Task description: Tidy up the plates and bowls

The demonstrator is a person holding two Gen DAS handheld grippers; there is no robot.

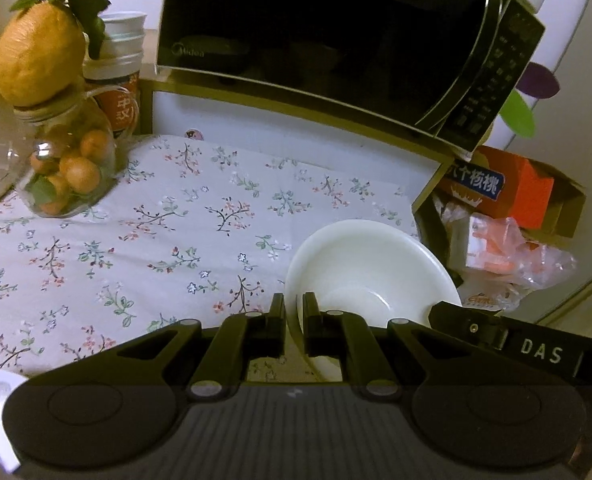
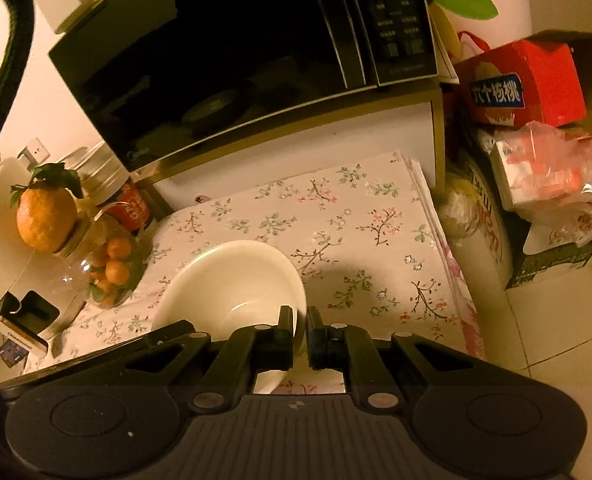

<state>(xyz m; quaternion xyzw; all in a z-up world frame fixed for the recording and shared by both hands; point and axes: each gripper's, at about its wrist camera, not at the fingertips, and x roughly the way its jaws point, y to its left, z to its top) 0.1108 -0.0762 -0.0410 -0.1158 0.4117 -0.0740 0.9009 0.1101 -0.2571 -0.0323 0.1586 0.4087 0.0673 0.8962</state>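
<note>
I pinch the white bowl [image 1: 370, 276] by its rim, my left gripper [image 1: 293, 312] clamped at its 7 o'clock edge and my right gripper [image 2: 300, 326] at 5 o'clock. It hangs over the flowered surface [image 1: 155, 232], below the microwave [image 1: 328, 36]. No plates or stack show, so the sorting seems barely begun.

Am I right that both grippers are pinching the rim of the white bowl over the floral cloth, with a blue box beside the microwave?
Nearly. The box beside the microwave is red, not blue, as the right wrist view shows. The rest holds: the left gripper and the right gripper each pinch the rim of the white bowl over the floral cloth.
</note>
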